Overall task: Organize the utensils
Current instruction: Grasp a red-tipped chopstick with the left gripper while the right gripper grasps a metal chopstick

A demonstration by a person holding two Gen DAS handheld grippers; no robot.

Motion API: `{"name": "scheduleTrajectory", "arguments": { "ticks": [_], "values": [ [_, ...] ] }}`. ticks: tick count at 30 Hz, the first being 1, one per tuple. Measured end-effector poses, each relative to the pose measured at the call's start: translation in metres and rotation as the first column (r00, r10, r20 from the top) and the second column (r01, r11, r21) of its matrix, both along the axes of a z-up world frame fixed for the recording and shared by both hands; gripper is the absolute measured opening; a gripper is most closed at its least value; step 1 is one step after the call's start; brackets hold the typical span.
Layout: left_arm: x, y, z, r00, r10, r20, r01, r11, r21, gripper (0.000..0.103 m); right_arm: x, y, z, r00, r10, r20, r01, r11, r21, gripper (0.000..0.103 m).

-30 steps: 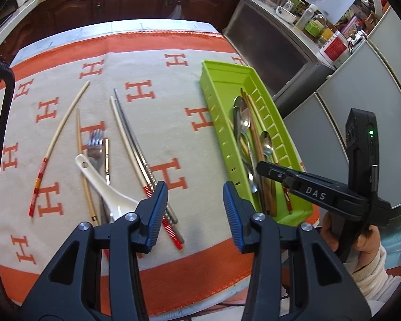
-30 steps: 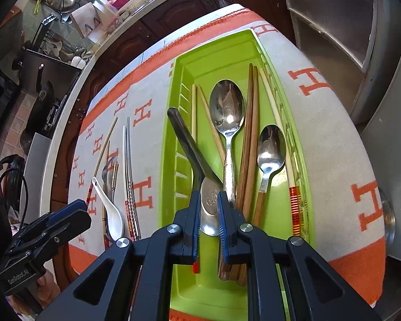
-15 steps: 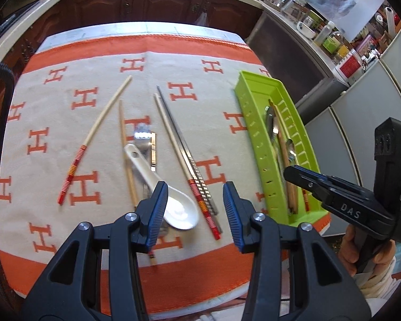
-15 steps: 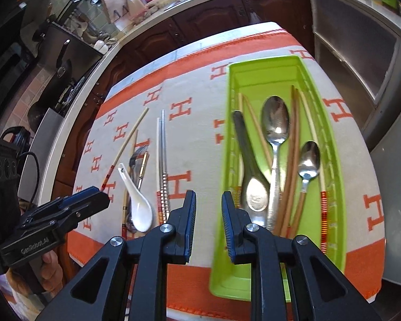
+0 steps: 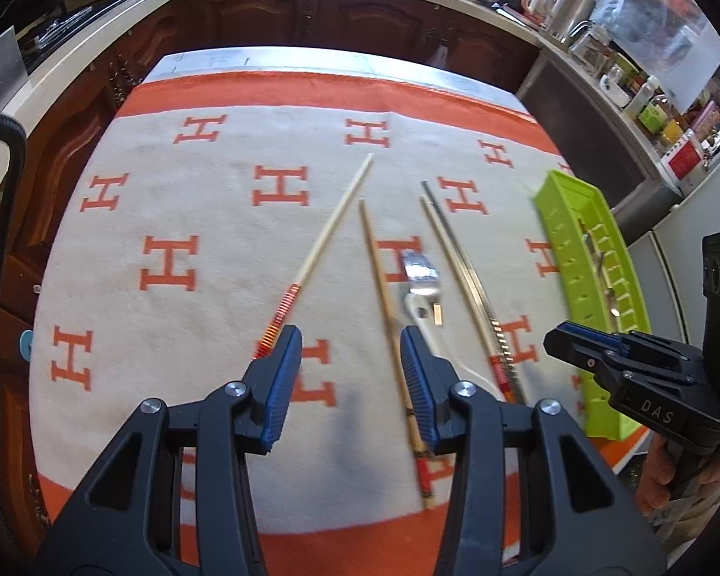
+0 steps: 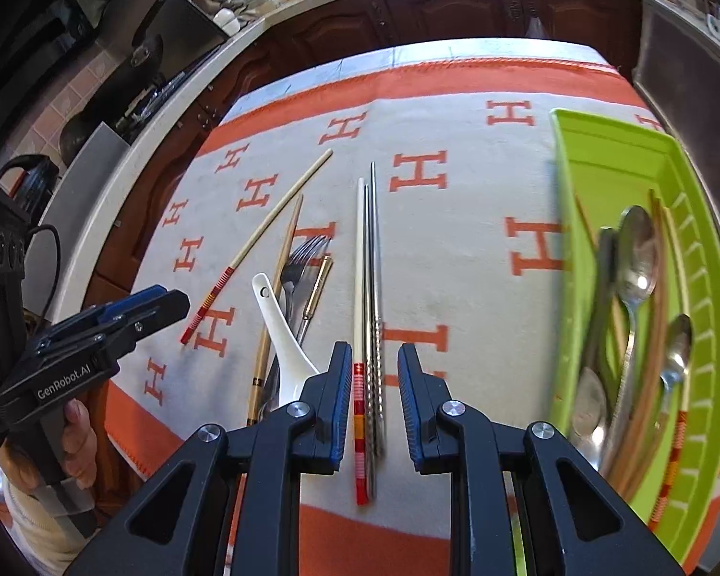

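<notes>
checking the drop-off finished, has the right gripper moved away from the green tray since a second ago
Yes. The right gripper has shifted left off the green tray; it now hangs empty over the metal chopsticks on the cloth.

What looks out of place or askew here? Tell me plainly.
The white ceramic spoon lies piled across the fork on the cloth, beside a thin gold utensil. One striped chopstick lies slanted, apart from the others. The rest already sit in the green tray.
</notes>
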State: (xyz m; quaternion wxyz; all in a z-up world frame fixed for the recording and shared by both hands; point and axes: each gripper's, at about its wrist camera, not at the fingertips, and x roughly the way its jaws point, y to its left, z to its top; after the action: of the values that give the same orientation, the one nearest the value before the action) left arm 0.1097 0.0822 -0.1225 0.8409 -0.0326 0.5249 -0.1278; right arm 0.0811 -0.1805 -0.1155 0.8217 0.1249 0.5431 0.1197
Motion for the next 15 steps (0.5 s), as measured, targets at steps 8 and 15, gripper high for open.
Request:
{"name": "scheduleTrajectory", "arguments": {
  "ticks": [8,15],
  "values": [
    [0.029,0.021,-0.038,0.999,0.017,-0.047,-0.016,1.000,0.024,0.039,0.024,0.014,-0.036,0.999,0.011,-0.043,-0.014,0.997,-0.070,0.016],
    [0.042,0.020,-0.050,0.998,-0.012,-0.059,0.012,1.000,0.014,0.039,0.035,0.021,-0.042,0.999,0.028,-0.030,-0.031,0.993,-0.113,0.014]
  ]
}}
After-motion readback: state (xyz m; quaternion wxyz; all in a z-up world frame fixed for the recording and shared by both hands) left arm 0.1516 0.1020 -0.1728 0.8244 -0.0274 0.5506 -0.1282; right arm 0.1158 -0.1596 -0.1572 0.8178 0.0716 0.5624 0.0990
